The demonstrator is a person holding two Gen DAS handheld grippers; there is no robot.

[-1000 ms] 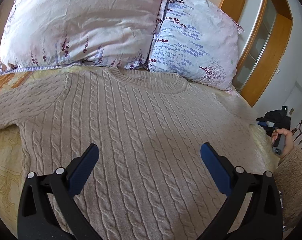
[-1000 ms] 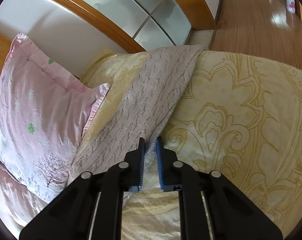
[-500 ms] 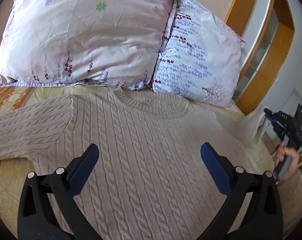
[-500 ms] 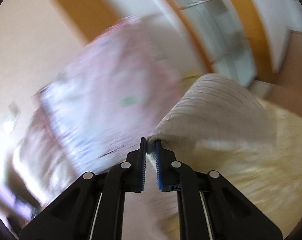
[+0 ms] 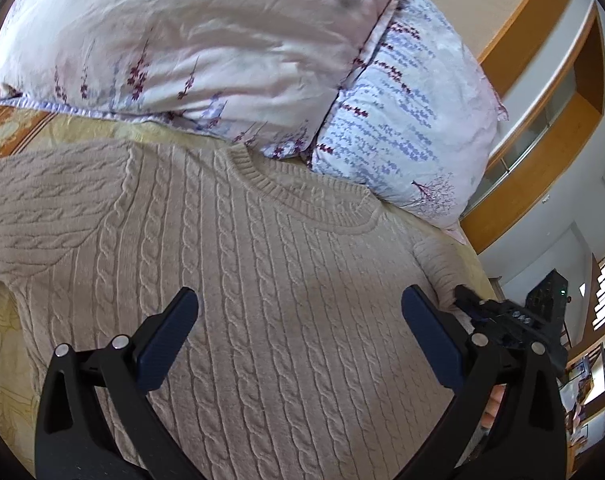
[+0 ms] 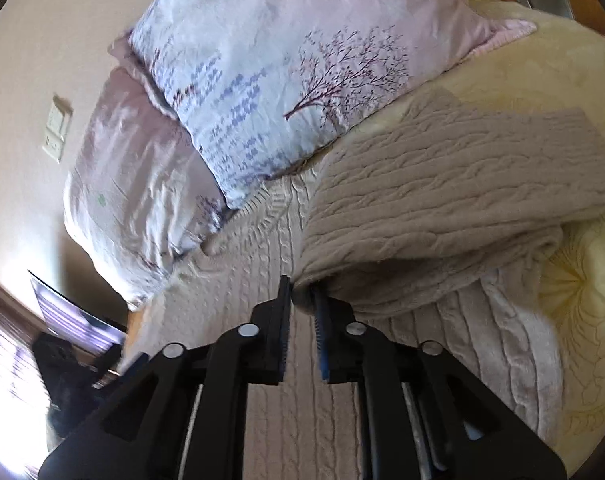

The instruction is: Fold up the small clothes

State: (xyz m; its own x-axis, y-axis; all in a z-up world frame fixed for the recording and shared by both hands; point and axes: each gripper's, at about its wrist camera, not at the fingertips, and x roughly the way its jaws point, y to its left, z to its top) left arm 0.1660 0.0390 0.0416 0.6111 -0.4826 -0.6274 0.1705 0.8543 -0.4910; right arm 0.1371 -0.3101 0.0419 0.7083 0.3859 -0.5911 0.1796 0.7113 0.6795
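Left wrist view shows a beige cable-knit sweater (image 5: 262, 280) lying flat on the yellow patterned bedspread (image 5: 6, 320), ribbed neckline toward two floral pillows (image 5: 190, 40) at the headboard. The left gripper (image 5: 298, 316) hovers over its chest, jaws spread wide, holding nothing. The right gripper (image 6: 302, 300) pinches the right sleeve (image 6: 442, 208), jaws nearly closed on the cuff, the sleeve doubled over the body. No readable writing anywhere. Bare bedspread shows along the sweater's right edge.
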